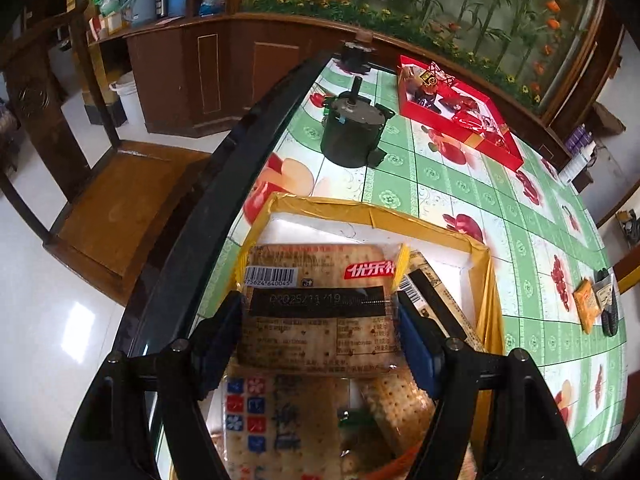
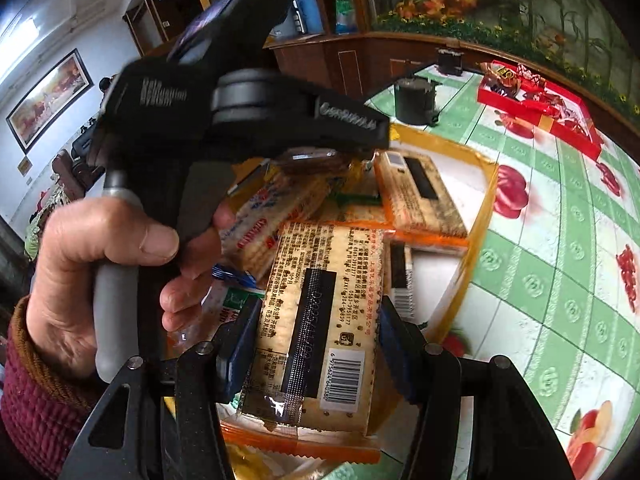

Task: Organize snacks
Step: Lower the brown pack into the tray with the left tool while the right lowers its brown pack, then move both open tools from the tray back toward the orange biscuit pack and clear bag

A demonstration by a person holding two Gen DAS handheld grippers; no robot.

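My left gripper (image 1: 320, 332) is shut on a yellow-edged cracker packet (image 1: 316, 304), held over a yellow-taped white foam box (image 1: 360, 212) on the table. Several cracker packets (image 1: 280, 420) lie in the box below it. My right gripper (image 2: 312, 344) is shut on an orange-edged cracker packet (image 2: 320, 320), held over the same box (image 2: 480, 216). In the right wrist view the left gripper's body (image 2: 240, 100) and the hand holding it fill the left side, above more packets (image 2: 420, 192) in the box.
A dark metal pot (image 1: 354, 128) stands behind the box. A red tray of sweets (image 1: 456, 112) sits at the back right. Two loose snack packets (image 1: 588, 308) lie at the table's right edge. A wooden chair (image 1: 120, 184) stands left of the table's black rim.
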